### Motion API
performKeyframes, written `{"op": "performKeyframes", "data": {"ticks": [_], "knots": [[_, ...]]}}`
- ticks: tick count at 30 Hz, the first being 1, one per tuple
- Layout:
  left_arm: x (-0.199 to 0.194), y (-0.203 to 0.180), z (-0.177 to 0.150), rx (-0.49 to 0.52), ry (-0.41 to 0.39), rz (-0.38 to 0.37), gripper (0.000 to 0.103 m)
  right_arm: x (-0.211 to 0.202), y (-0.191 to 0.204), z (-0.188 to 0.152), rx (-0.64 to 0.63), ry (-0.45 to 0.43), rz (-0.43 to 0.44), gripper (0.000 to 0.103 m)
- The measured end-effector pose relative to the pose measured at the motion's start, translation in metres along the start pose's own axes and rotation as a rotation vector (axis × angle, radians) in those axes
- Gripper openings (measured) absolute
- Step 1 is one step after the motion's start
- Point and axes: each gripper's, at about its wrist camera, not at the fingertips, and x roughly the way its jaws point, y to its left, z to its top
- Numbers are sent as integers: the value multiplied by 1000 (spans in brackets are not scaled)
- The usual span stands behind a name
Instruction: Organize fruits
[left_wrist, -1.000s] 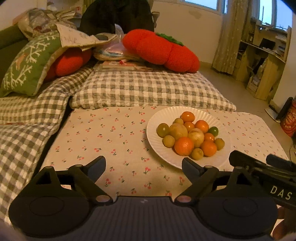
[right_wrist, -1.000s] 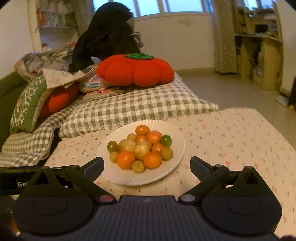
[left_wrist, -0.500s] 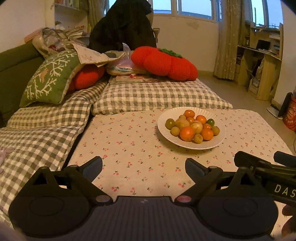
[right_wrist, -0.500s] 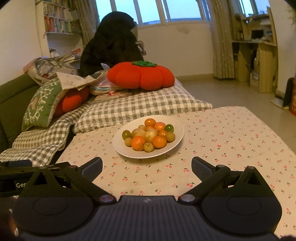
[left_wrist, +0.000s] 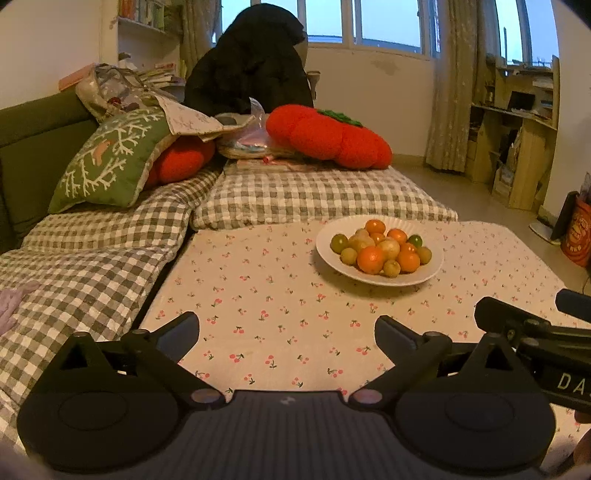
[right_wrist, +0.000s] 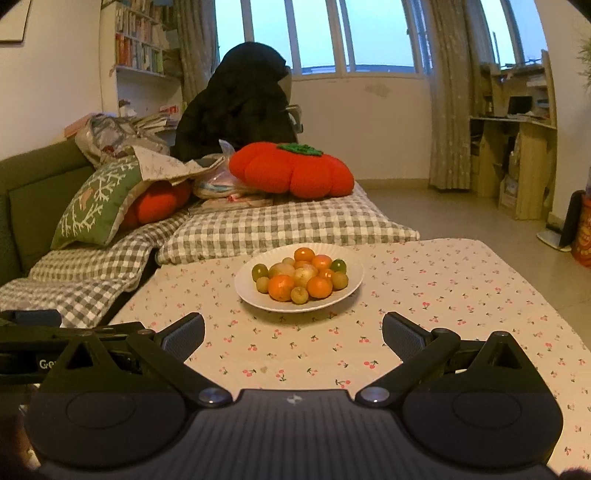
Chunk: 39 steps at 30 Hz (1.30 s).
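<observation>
A white plate (left_wrist: 432, 271) sits on the cherry-print tablecloth (left_wrist: 258, 295), piled with several oranges (left_wrist: 370, 259) and small green and yellow fruits (left_wrist: 339, 242). It also shows in the right wrist view (right_wrist: 351, 291) with its oranges (right_wrist: 281, 287). My left gripper (left_wrist: 287, 328) is open and empty, well short of the plate and to its left. My right gripper (right_wrist: 293, 330) is open and empty, in front of the plate. The right gripper's body shows at the left view's right edge (left_wrist: 535, 339).
A grey checked cushion (left_wrist: 314, 199) lies behind the table, with a red pumpkin pillow (left_wrist: 328, 136) on it. A green sofa with pillows (left_wrist: 107, 158) is at left. Wooden shelves (left_wrist: 524, 147) stand at the far right. The table's right edge (right_wrist: 535, 291) drops to the floor.
Both grippers have pulled back and risen away from the plate, which now looks smaller and farther. Both stay open and empty.
</observation>
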Motion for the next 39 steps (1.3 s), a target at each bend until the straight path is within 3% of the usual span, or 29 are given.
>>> {"op": "performKeyframes", "data": {"ticks": [8, 12, 20, 39], "knots": [[7, 1, -7, 35, 26, 13, 93, 2, 6, -9, -41, 11, -7, 103], [9, 7, -8, 6, 29, 4, 93, 1, 12, -11, -77, 10, -22, 103], [7, 4, -8, 32, -8, 16, 93, -2, 13, -12, -81, 1, -26, 103], [13, 6, -9, 13, 23, -2, 93, -1, 11, -11, -84, 6, -33, 103]]}}
